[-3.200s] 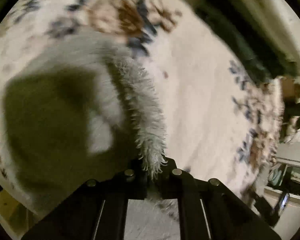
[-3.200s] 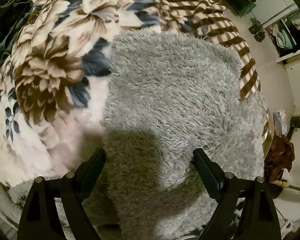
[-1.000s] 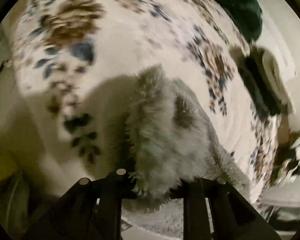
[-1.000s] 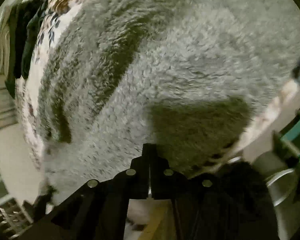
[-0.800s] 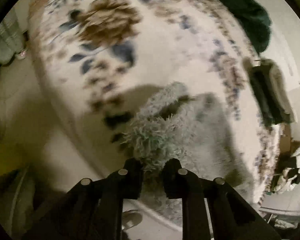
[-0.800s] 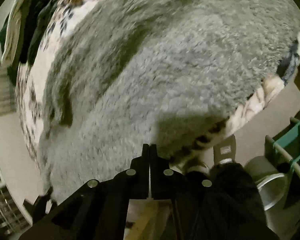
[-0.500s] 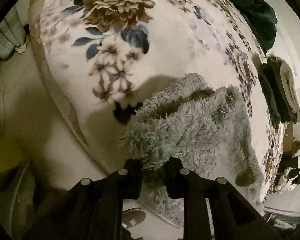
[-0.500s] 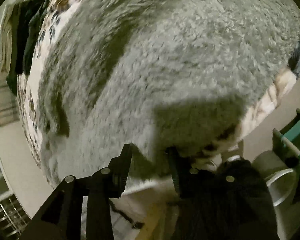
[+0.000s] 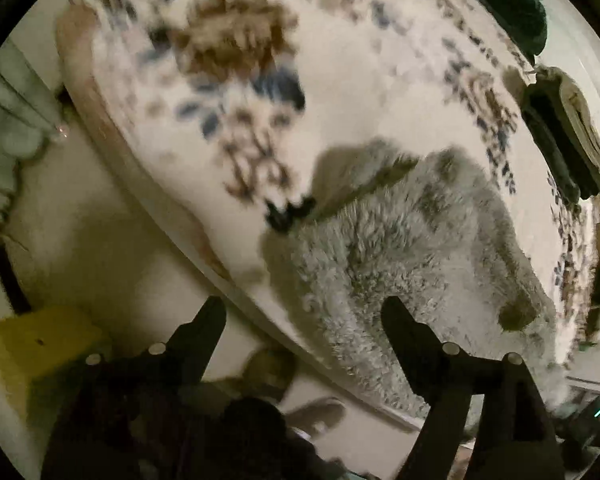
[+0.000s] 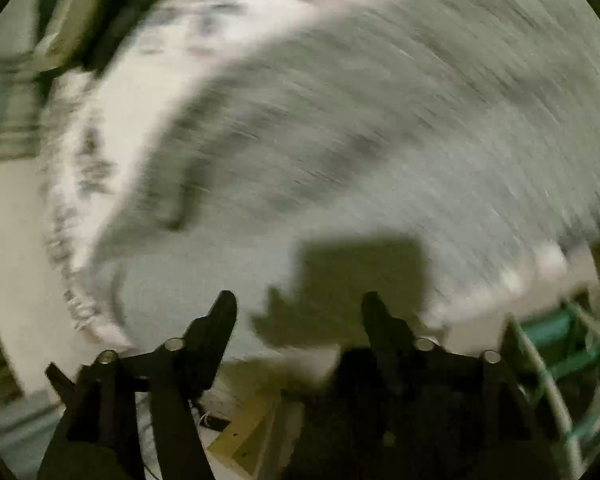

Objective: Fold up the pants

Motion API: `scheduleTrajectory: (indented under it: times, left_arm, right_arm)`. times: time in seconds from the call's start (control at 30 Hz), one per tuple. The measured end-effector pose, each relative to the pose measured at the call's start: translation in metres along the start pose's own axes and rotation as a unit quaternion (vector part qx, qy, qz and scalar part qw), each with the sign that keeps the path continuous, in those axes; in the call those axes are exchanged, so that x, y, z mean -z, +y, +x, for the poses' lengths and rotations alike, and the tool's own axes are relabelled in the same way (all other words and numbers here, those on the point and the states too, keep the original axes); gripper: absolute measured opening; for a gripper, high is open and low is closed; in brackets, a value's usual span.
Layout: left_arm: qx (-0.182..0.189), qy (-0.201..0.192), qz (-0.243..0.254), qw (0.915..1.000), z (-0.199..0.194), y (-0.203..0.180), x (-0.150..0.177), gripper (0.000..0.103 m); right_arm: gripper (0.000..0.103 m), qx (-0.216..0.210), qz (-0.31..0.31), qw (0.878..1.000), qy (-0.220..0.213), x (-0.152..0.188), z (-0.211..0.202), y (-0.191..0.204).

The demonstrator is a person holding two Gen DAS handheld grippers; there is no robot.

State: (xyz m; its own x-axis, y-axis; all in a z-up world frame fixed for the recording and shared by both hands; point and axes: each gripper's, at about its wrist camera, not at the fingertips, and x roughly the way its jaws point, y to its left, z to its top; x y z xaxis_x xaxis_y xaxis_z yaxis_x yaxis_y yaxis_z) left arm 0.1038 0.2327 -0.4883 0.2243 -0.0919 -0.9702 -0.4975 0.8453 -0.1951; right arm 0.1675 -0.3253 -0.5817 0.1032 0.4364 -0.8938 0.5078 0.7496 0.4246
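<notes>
The fluffy grey pants (image 9: 412,248) lie bunched on the floral bedspread (image 9: 340,80) near the bed's edge. My left gripper (image 9: 304,312) is open and empty, just short of the pants' near edge. In the blurred right wrist view the pants (image 10: 380,120) fill most of the frame. My right gripper (image 10: 298,306) is open and empty above their near edge, with its shadow on the fabric.
Dark and pale folded clothes (image 9: 560,136) lie at the far side of the bed. A yellow box (image 9: 44,344) and shoes (image 9: 312,416) are on the floor below the left gripper. A green rack (image 10: 560,360) stands at the right.
Both grippers opened and let go of the pants, which now lie on the bed. Both have pulled back toward the bed's edge; the right view is smeared by motion.
</notes>
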Motion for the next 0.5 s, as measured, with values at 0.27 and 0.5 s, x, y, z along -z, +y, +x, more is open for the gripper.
scheduleTrajectory:
  times: [0.27,0.5]
  left_arm:
    - [0.044,0.000,0.054,0.9976,0.002,-0.087,-0.003,0.079]
    - [0.075,0.048,0.138,0.9863,0.069,-0.184,-0.012,0.079]
  right_arm:
    - [0.066,-0.132,0.099,0.970,0.179,-0.101,0.129,0.046]
    - [0.060,-0.214,0.089,0.972,-0.028,-0.155,0.063,0.056]
